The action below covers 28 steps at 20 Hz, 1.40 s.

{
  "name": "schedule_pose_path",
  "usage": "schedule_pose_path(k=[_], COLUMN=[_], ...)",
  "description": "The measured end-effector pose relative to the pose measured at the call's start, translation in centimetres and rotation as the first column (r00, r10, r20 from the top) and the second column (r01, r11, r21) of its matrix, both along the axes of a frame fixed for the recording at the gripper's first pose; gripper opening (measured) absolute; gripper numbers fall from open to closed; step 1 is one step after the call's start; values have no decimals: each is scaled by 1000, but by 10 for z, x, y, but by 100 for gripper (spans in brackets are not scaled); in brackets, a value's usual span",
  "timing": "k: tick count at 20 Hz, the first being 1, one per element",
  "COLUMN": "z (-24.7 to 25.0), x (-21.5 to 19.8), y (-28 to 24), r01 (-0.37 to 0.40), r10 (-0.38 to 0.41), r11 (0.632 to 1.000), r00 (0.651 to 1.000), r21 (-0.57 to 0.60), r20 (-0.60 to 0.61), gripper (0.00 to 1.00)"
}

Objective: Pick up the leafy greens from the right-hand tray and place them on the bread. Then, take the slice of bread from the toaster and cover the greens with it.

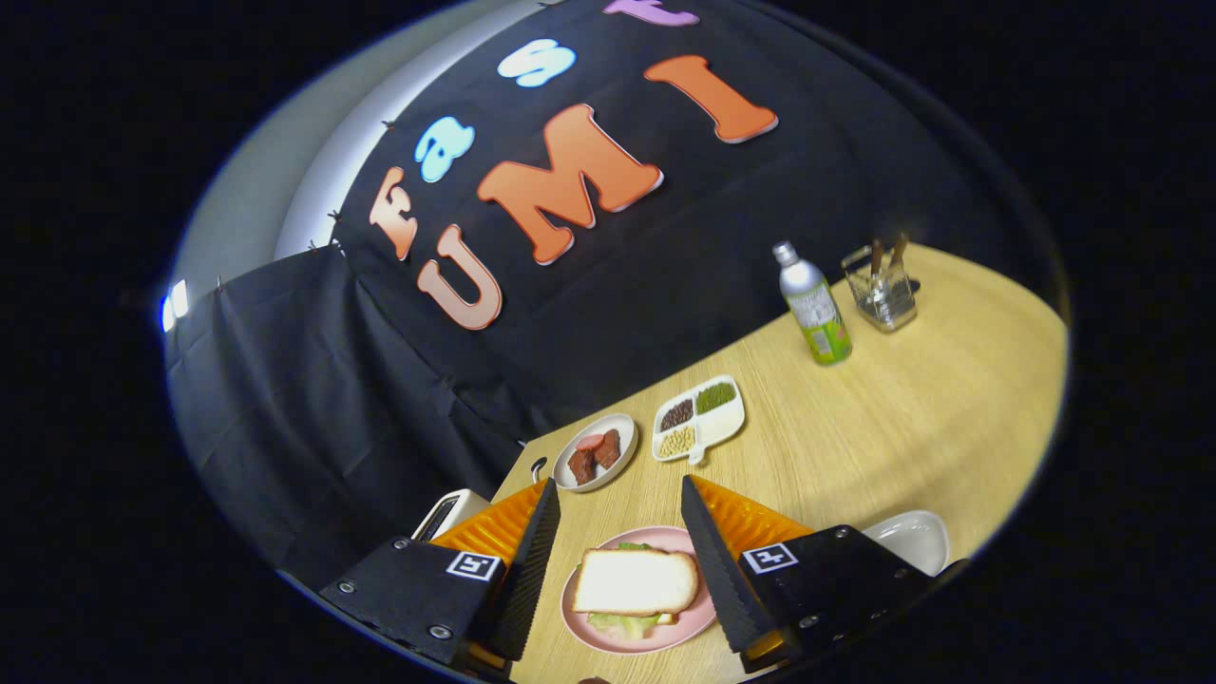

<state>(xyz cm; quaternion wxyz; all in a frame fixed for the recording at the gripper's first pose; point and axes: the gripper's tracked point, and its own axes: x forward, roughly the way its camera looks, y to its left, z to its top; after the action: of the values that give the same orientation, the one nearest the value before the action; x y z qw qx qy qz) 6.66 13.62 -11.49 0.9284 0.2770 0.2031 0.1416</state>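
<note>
Black ridged claw point(619, 532) hangs spread and empty above white bread slice point(635, 580) covering leafy greens point(622, 624) on pink plate point(665, 635), apparently finished.

The bench point(912, 418) is lit brightly and evenly from above, with a pale glare patch at the right. A strong white light source point(174, 306) is seen at the far left. The booth wall is left dim. Straight lines are bent by fisheye distortion toward the edges. Focus is kept sharp throughout.
</note>
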Motion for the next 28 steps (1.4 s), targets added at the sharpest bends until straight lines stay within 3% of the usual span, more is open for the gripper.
schedule_pose_path(k=[5, 11, 17, 28], z=[57, 82, 84, 101], x=[-20, -57, -69, -81], y=[-33, -67, -81, -68], r01=[128, 289, 340, 325], r10=[-81, -134, -149, -150], r11=[973, 890, 858, 881], r00=[969, 905, 882, 881], r21=[-191, -353, -384, -343], r20=[235, 403, 448, 449], gripper=[86, 96, 98, 98])
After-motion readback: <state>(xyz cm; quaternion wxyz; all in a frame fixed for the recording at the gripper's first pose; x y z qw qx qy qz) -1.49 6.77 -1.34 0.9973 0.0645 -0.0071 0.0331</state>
